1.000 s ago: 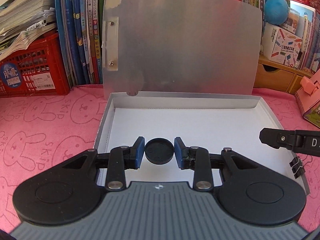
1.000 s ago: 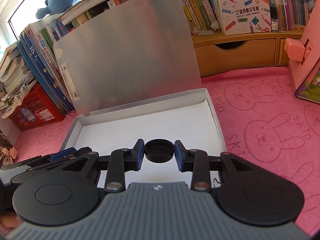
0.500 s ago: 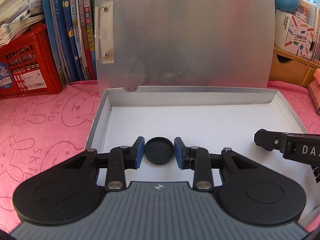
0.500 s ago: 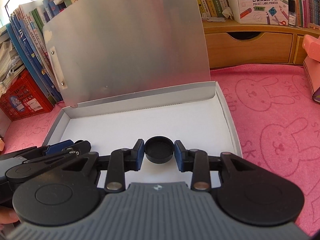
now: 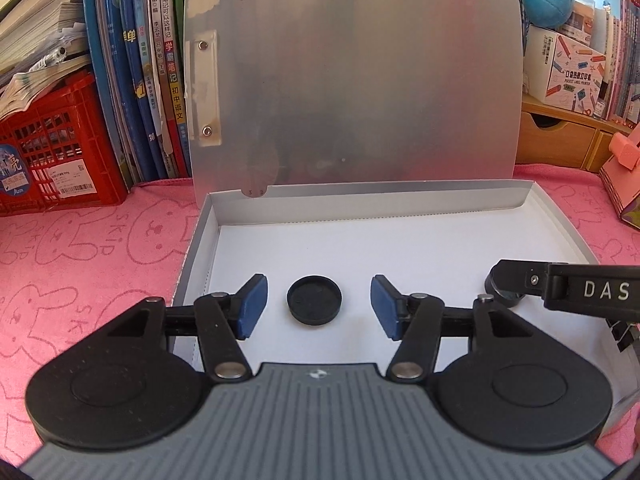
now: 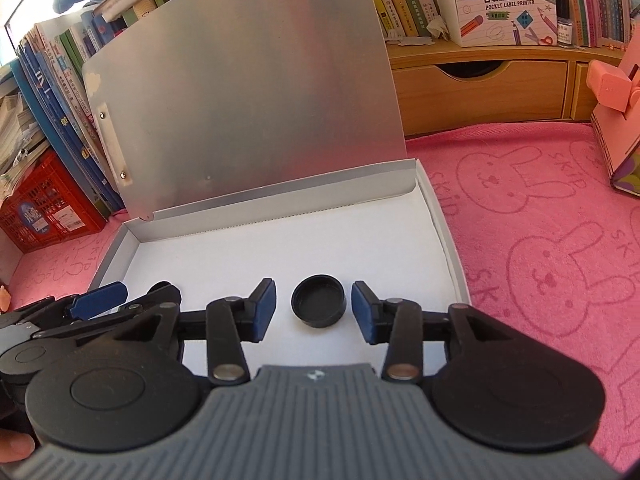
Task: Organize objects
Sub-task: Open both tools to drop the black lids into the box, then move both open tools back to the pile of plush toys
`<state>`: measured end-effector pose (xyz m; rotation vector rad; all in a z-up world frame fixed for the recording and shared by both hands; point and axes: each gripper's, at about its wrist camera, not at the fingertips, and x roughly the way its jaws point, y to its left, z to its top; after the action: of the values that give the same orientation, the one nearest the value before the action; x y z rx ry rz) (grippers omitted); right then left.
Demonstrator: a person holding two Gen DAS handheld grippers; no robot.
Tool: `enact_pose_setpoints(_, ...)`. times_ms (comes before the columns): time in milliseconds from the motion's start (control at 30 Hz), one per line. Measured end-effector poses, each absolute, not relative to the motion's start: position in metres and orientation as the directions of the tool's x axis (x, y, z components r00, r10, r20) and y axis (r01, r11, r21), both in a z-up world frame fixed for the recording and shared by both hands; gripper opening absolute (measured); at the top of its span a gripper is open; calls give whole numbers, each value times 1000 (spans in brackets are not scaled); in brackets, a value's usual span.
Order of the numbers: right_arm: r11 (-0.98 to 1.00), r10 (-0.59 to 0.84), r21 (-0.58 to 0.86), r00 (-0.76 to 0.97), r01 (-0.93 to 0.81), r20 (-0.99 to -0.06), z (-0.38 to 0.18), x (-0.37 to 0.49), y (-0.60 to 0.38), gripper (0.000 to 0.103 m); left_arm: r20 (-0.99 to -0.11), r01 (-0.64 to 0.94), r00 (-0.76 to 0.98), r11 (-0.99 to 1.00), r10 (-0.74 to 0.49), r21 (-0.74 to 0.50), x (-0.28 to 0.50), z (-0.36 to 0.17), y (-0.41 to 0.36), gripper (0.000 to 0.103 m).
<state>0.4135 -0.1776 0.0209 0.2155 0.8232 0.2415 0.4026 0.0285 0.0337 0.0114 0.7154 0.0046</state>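
Two black caps are being let go inside the open box (image 5: 560, 216). Seen from the left wrist, the left gripper (image 5: 318, 304) is spreading its jaws; the left cap (image 5: 315, 299) sits between the blue pads (image 5: 251, 305), clear of both, hollow side up on the box floor near the front edge. Seen from the right wrist, the right gripper (image 6: 313, 307) is spreading its jaws as well; the right cap (image 6: 319, 306) stands between them, close to the right pad, and no pressing is seen on either side. This cap rests near the box's front right corner, just inside the right wall. Neither cap is gripped now.

For the step to be done well, the jaws are best opened fully before any withdrawal, so that a pad does not drag a cap along. Each gripper is best drawn straight up and back toward the box's front, without a sideways sweep: the right cap is close to one pad and could be knocked toward the wall. The raised lid (image 5: 360, 80) stands at the box's rear and should not be touched, since it may fall shut. The two grippers lie near each other over the box front, so they are better withdrawn apart.
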Motion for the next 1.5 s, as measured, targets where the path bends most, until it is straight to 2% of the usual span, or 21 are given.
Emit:
enact_pose_setpoints(300, 953, 288, 270, 690, -139, -664, 45, 372, -198, 65, -618, 26, 786, 1000, -15, 8, 354, 61, 23, 74)
enact_pose_setpoints(700, 947, 318, 230, 743, -223, -589, 82, 275, -217, 74, -566, 86, 822, 996, -59, 22, 248, 89, 10, 81)
enact_pose_setpoints(933, 940, 342, 198, 761, -279, -551, 88, 219, -222, 78, -543, 135, 831, 991, -119, -12, 187, 96, 3, 82)
enact_pose_setpoints(1167, 941, 333, 137, 789, -308, -516, 81, 169, -227, 82, -498, 134, 855, 989, -144, -56, 123, 80, 0, 87)
enact_pose_setpoints(1500, 948, 316, 134, 825, -288, -467, 63, 119, -238, 84, -512, 123, 845, 988, -152, -90, 65, 48, 8, 90)
